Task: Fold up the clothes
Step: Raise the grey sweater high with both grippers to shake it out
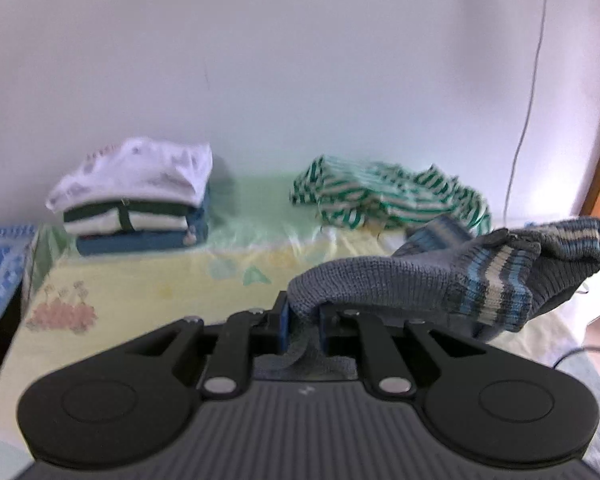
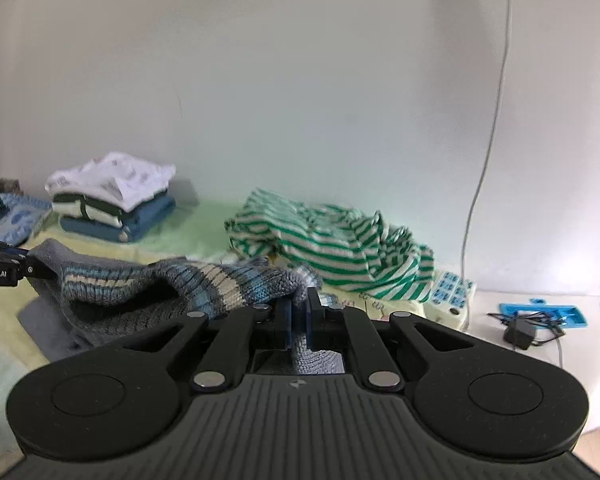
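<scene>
Grey knit sweater held up between two grippers, over the bed.

From the left wrist view: left gripper (image 1: 303,326) low in the middle, clamped tight on a grey edge of the sweater (image 1: 440,280) (blue and cream stripes near the right side), with the knit stretching off to the right edge of the frame. Neat stack of folded clothes (image 1: 136,200) at middle left on the yellow and green sheet (image 1: 160,280); crumpled green striped shirt (image 1: 388,196) at middle right, by the white wall (image 1: 300,60). From the right wrist view: right gripper (image 2: 299,320) low in the middle, pinching the sweater too, knit running left to the other gripper at the left edge. Folded stack upper left, striped shirt in the middle, black charger (image 2: 520,334) at far right.
</scene>
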Motion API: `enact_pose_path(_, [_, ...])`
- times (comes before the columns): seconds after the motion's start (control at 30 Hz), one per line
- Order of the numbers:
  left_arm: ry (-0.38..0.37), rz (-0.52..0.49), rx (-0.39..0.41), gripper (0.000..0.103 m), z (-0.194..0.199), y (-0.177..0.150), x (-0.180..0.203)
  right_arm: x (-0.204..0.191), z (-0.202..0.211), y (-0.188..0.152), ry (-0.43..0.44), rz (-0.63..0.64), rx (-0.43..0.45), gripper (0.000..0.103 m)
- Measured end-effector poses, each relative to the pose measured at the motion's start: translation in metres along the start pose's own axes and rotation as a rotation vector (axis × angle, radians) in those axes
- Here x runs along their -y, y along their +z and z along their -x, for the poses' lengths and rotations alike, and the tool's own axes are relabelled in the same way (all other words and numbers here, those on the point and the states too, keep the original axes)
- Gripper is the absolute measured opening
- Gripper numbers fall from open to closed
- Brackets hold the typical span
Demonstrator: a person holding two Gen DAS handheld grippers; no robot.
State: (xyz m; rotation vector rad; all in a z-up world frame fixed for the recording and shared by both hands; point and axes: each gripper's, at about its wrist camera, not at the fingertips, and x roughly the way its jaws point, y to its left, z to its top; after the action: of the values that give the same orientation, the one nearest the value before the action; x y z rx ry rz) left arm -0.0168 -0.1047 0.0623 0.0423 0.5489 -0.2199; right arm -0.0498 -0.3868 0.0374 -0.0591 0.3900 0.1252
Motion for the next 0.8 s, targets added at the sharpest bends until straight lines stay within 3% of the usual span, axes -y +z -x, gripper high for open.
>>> enact_pose_path(0.3, [-0.089, -0.007, 0.175, 0.011, 0.085, 0.028, -0.068, -0.067, 0.073, 0.029, -0.054, -0.104, 0.177, 0.005])
enact_pose_path(0.5, [-0.124, -0.018, 0.281, 0.011, 0.135, 0.048, -0.109, -0.11, 0.1, 0.059, -0.08, -0.142, 0.309, 0.005])
enact_pose_path(0.8, [-0.114, -0.009, 0.396, 0.011, 0.215, 0.064, -0.128, -0.127, 0.156, 0.096, 0.008, -0.169, 0.452, 0.005])
